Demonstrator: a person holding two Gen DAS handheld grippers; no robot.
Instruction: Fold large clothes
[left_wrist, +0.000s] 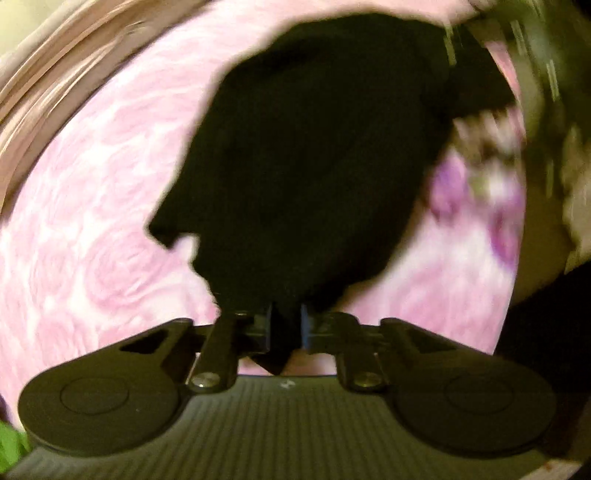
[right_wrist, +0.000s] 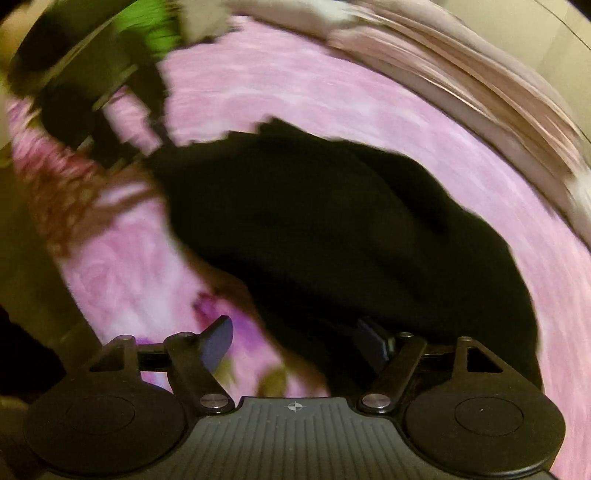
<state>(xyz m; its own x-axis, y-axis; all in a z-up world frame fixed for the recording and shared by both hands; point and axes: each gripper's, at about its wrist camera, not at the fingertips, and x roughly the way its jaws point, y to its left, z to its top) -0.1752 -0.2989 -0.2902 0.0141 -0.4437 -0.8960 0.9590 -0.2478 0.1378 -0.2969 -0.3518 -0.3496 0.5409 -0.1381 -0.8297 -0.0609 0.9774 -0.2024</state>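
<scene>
A black garment (left_wrist: 314, 147) lies spread on a pink rose-patterned bed cover (left_wrist: 92, 221), and both views are smeared by motion. My left gripper (left_wrist: 286, 328) is shut on a bunched edge of the cloth, which hangs a little below the fingers. In the right wrist view the same garment (right_wrist: 332, 229) stretches from the upper left to the lower right. My right gripper (right_wrist: 295, 343) is open with its fingers wide apart. Its right finger (right_wrist: 373, 339) is over the cloth's near edge and its left finger (right_wrist: 218, 339) is over bare cover. The left gripper (right_wrist: 159, 146) shows blurred at the garment's far corner.
The bed cover (right_wrist: 351, 92) fills most of both views. A pale padded edge (right_wrist: 480, 74) curves along its far side, also visible in the left wrist view (left_wrist: 55, 74). Something bright green (right_wrist: 147, 18) sits behind the left gripper. Purple flower print (left_wrist: 454, 192) marks the cover's near part.
</scene>
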